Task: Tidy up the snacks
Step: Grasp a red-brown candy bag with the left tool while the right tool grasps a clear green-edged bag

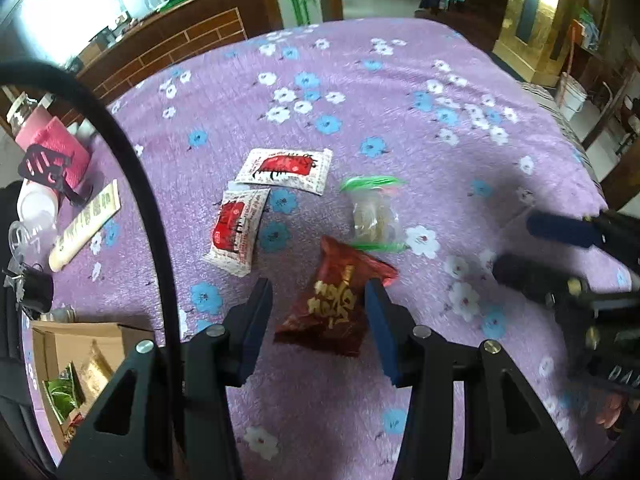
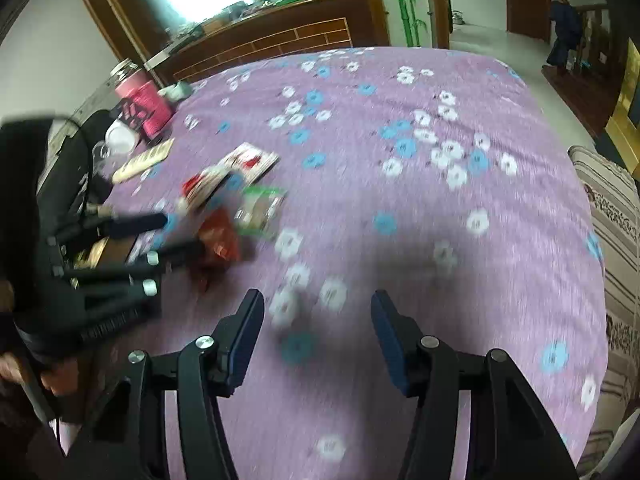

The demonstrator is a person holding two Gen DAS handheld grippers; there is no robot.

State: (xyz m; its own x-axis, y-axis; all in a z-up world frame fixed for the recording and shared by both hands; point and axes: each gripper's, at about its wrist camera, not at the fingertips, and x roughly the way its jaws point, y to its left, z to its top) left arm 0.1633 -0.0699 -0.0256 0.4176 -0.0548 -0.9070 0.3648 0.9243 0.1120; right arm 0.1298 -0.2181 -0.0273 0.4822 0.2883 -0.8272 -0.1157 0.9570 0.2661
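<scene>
nearby, cardboard box point(image 1: 80, 344), white packets point(image 1: 236, 232)

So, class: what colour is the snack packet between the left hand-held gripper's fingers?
Dark red packet with gold lettering, clearest in the left wrist view.

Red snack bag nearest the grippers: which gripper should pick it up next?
Left. The left gripper is open with the red snack bag already between its fingers. The right gripper is open over bare purple cloth, off to the side.
</scene>
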